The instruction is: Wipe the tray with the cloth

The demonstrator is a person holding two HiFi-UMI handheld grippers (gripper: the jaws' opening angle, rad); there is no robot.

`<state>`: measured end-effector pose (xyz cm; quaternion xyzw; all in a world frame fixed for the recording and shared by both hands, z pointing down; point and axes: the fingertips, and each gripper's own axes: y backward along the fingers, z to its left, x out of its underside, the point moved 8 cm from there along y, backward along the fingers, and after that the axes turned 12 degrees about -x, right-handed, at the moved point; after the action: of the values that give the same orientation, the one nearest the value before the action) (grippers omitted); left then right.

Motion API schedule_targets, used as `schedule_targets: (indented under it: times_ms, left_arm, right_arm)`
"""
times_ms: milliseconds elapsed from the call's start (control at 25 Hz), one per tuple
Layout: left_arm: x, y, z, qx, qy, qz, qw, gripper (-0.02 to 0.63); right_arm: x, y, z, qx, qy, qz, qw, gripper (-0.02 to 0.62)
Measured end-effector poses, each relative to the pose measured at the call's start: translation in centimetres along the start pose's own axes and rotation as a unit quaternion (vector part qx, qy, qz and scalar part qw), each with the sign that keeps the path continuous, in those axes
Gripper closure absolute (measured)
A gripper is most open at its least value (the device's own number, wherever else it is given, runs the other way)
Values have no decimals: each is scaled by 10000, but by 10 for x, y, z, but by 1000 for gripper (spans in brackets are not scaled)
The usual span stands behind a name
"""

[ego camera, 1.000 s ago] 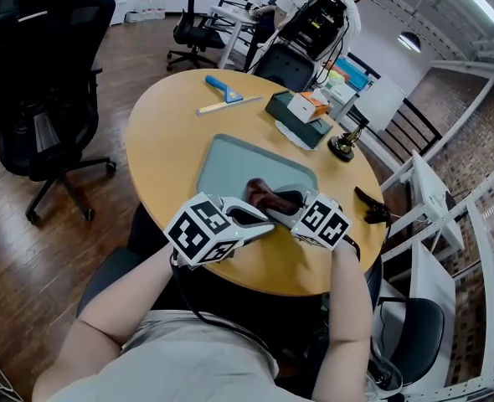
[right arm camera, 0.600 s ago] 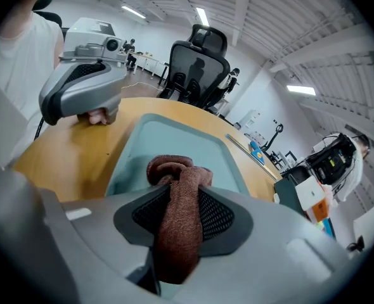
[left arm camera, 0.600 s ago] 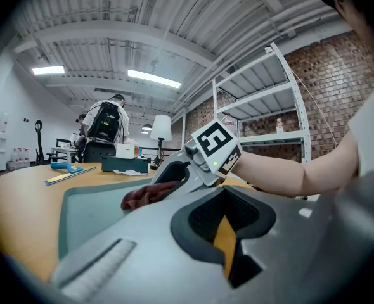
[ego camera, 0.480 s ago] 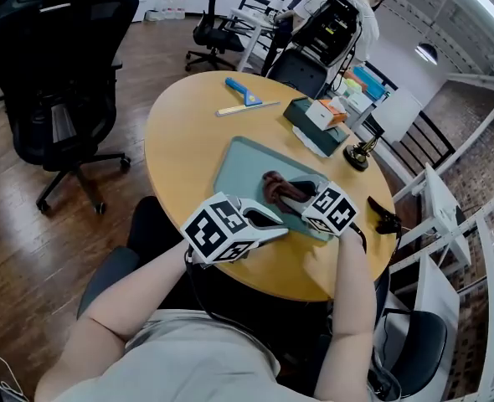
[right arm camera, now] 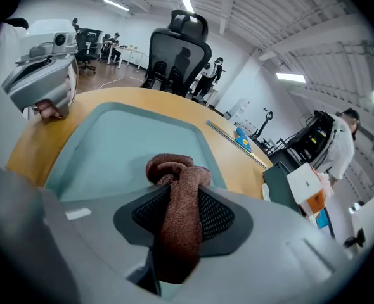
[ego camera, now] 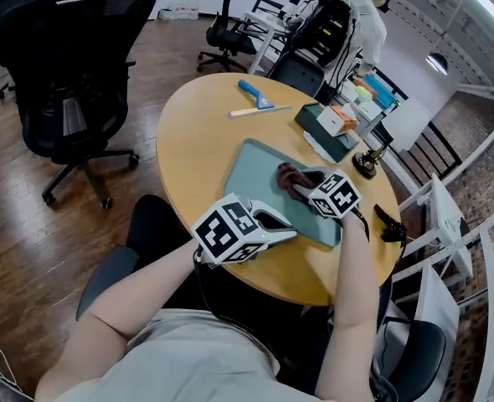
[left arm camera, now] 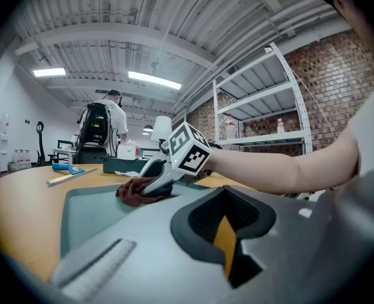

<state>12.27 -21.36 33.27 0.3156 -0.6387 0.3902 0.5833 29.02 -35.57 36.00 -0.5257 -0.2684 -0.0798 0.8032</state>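
Observation:
A grey-green tray (ego camera: 255, 170) lies on the round wooden table (ego camera: 197, 132). My right gripper (ego camera: 303, 183) is shut on a reddish-brown cloth (ego camera: 290, 177), whose bunched end presses on the tray's far right part. In the right gripper view the cloth (right arm camera: 174, 189) runs between the pads onto the tray (right arm camera: 117, 144). My left gripper (ego camera: 290, 228) rests at the tray's near edge, jaws together, nothing visible in them. The left gripper view shows the cloth (left arm camera: 131, 192) under the right gripper (left arm camera: 150, 185) on the tray (left arm camera: 92, 211).
Beyond the tray lie a blue-handled squeegee (ego camera: 255, 95) and a ruler (ego camera: 259, 110). A dark green box (ego camera: 326, 134) with a small white and orange carton stands at the far right, a black object (ego camera: 366, 164) beside it. A black office chair (ego camera: 71, 65) stands left of the table.
My right gripper has pushed the cloth across the tray, away from me toward its far right part. The left gripper has stayed at the tray's near edge.

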Motion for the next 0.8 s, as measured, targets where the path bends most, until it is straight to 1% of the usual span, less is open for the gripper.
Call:
schedule_targets:
  times_ms: [240,560,680,800]
  left_arm:
    - [0,0,0,-9,4,22,10000,284]
    - [-1,1,0,-14,-11,-8,10000,284]
    - [-1,1,0,-11,-16,-23,10000,284]
    - [-1,1,-1,-12,-20,-31,10000,284]
  right_arm:
    - [7,-7,-22,278,-353,9,9990,470]
    - [11,-13,-37,687,-445,211,9964,471]
    - [8,-14,-37,719,-416,300,9961,471]
    - [2,-17,-35,649,-317,305,9969,471]
